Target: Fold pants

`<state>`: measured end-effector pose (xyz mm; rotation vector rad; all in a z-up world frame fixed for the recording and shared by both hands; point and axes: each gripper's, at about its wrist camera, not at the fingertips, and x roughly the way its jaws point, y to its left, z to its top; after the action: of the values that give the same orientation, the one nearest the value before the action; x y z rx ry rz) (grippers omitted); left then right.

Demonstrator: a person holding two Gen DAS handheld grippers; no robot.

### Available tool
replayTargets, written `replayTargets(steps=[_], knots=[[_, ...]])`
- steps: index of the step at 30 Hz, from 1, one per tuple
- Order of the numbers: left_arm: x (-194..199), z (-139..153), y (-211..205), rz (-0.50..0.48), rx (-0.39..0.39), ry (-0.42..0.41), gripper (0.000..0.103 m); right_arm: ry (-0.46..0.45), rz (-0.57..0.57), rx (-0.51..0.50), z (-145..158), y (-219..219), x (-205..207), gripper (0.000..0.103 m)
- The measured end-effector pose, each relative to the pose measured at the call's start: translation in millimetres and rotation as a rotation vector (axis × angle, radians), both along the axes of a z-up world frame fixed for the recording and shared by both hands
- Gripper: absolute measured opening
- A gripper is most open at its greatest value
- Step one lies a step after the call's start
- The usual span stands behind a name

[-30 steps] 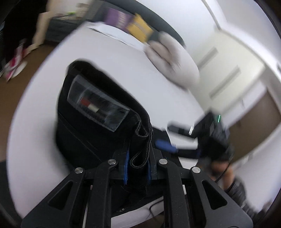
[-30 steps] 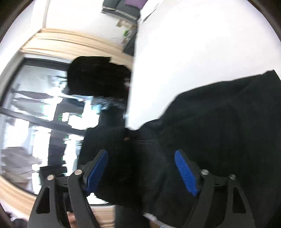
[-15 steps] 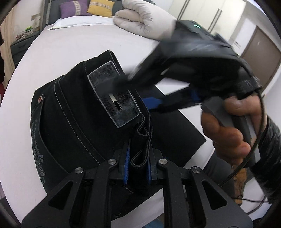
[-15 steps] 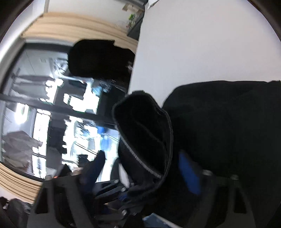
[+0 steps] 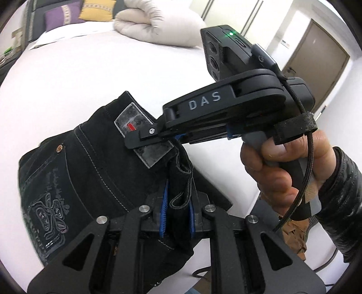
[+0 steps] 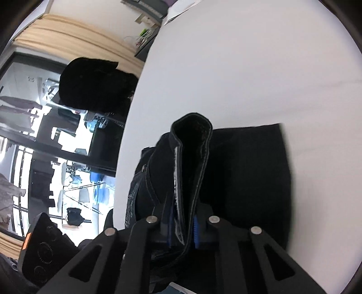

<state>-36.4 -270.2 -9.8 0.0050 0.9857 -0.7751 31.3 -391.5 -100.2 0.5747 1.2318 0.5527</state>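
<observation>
Black jeans [image 5: 86, 171] with a grey waist patch [image 5: 140, 122] and an embroidered back pocket lie bunched on a white bed [image 5: 90, 67]. My left gripper [image 5: 177, 203] is shut on the waistband edge near a belt loop. My right gripper [image 5: 158, 138] comes in from the right and is shut on the same waistband at the patch. In the right wrist view my right gripper [image 6: 183, 228] clamps a raised fold of the waistband [image 6: 192, 158], with the rest of the jeans [image 6: 248, 176] flat behind it.
A rolled cream duvet [image 5: 158, 24] and purple and yellow pillows [image 5: 74, 13] lie at the bed's head. A brown door [image 5: 321, 67] is at the far right. The bed's edge [image 6: 133, 113], a dark chair and a window are on the left of the right wrist view.
My right gripper moved in over the jeans and closed on the waistband at the patch; it was open before. My left gripper kept its hold while the view swung.
</observation>
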Motion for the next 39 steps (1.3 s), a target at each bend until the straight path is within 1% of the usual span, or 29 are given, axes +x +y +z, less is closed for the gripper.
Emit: replayTargets(steps=[3, 5, 10, 12, 13, 14, 15, 16, 17, 18, 19, 20, 22, 23, 24, 25, 26, 27, 28, 29, 30, 31, 32, 33, 34, 35, 36, 37, 39], knots=[[2.7, -7.8, -15.6, -0.017, 0.016, 0.013, 0.013, 0.018, -0.012, -0.006, -8.8, -18.5, -2.4, 0.015], [0.2, -14.9, -17.6, -0.024, 0.027, 0.020, 0.013, 0.030, -0.018, 0.001, -15.1, -26.3, -3.3, 0.015], [5.7, -22.7, -36.3, -0.026, 0.055, 0.020, 0.013, 0.045, -0.041, 0.021, -29.8, -33.3, -2.9, 0.015], [8.1, -26.0, -42.3, -0.024, 0.059, 0.012, 0.013, 0.046, -0.053, 0.030, -34.0, -37.6, 0.1, 0.015], [7.6, -27.2, -47.1, -0.023, 0.061, 0.011, 0.014, 0.048, -0.057, 0.033, -32.6, -33.1, 0.9, 0.015], [8.7, -31.3, -49.7, -0.024, 0.063, 0.017, 0.014, 0.052, -0.059, 0.037, -36.2, -33.4, 1.9, 0.015], [7.1, -37.6, -51.7, -0.028, 0.065, 0.032, 0.017, 0.058, -0.058, 0.040, -40.7, -33.9, 2.2, 0.015], [6.9, -43.8, -54.8, -0.033, 0.062, 0.053, 0.018, 0.071, -0.066, 0.050, -46.7, -35.8, 1.7, 0.017], [7.0, -45.2, -52.8, -0.031, 0.049, 0.072, 0.021, 0.086, -0.081, 0.072, -54.0, -39.1, -0.8, 0.020], [6.4, -43.7, -49.4, -0.030, 0.034, 0.091, 0.023, 0.080, -0.089, 0.094, -56.3, -41.4, -5.2, 0.021], [3.4, -40.5, -42.8, -0.042, 0.004, 0.121, 0.023, 0.075, -0.100, 0.106, -56.4, -45.1, -9.2, 0.024], [0.9, -37.5, -36.8, -0.052, -0.015, 0.137, 0.023, 0.073, -0.115, 0.111, -54.5, -47.1, -13.7, 0.029], [-8.7, -27.3, -19.9, -0.072, -0.054, 0.154, 0.023, 0.056, -0.162, 0.081, -44.7, -53.4, -25.8, 0.036], [-14.1, -21.1, -8.7, -0.071, -0.071, 0.151, 0.023, 0.050, -0.184, 0.059, -39.8, -56.8, -30.5, 0.036], [-19.2, -16.0, 5.5, -0.061, -0.083, 0.146, 0.023, 0.038, -0.219, 0.014, -31.6, -61.1, -38.2, 0.037], [-20.1, -11.9, 17.5, -0.044, -0.086, 0.147, 0.023, 0.030, -0.244, -0.022, -25.7, -64.9, -43.6, 0.040], [-19.7, -9.5, 28.2, -0.020, -0.088, 0.149, 0.023, 0.013, -0.265, -0.049, -15.7, -65.9, -50.1, 0.040], [-17.1, -9.1, 41.2, 0.018, -0.096, 0.151, 0.023, -0.015, -0.263, -0.033, -4.1, -63.2, -55.7, 0.040], [-12.7, -11.2, 50.4, 0.051, -0.100, 0.154, 0.023, -0.040, -0.253, -0.019, 4.5, -59.4, -58.7, 0.038], [-8.9, -14.3, 59.3, 0.084, -0.102, 0.159, 0.023, -0.079, -0.222, -0.015, 18.0, -47.9, -62.2, 0.032], [-3.7, -17.3, 67.5, 0.119, -0.098, 0.167, 0.023, -0.098, -0.196, -0.027, 25.6, -37.3, -63.2, 0.031], [-0.5, -20.4, 73.5, 0.143, -0.096, 0.174, 0.023, -0.108, -0.157, -0.063, 30.6, -20.6, -64.9, 0.029], [4.6, -24.0, 81.4, 0.168, -0.107, 0.182, 0.023, -0.096, -0.134, -0.089, 27.9, -11.5, -64.9, 0.028], [11.5, -28.3, 89.4, 0.188, -0.109, 0.188, 0.023, -0.067, -0.113, -0.116, 19.0, -2.9, -65.3, 0.027], [19.1, -27.8, 96.7, 0.202, -0.103, 0.191, 0.023, -0.037, -0.110, -0.134, 9.3, -0.5, -65.0, 0.025], [27.6, -31.2, 104.4, 0.231, -0.092, 0.193, 0.023, 0.018, -0.113, -0.176, -7.2, 2.4, -67.3, 0.019], [37.0, -32.5, 111.7, 0.249, -0.087, 0.194, 0.023, 0.039, -0.116, -0.225, -18.4, 4.5, -73.3, 0.011], [47.2, -34.8, 118.6, 0.264, -0.082, 0.195, 0.023, 0.020, -0.124, -0.240, -20.4, 4.2, -80.4, 0.000], [69.2, -38.3, 132.3, 0.301, -0.075, 0.182, 0.023, 0.023, -0.159, -0.221, -21.4, -2.9, -90.3, 0.000]])
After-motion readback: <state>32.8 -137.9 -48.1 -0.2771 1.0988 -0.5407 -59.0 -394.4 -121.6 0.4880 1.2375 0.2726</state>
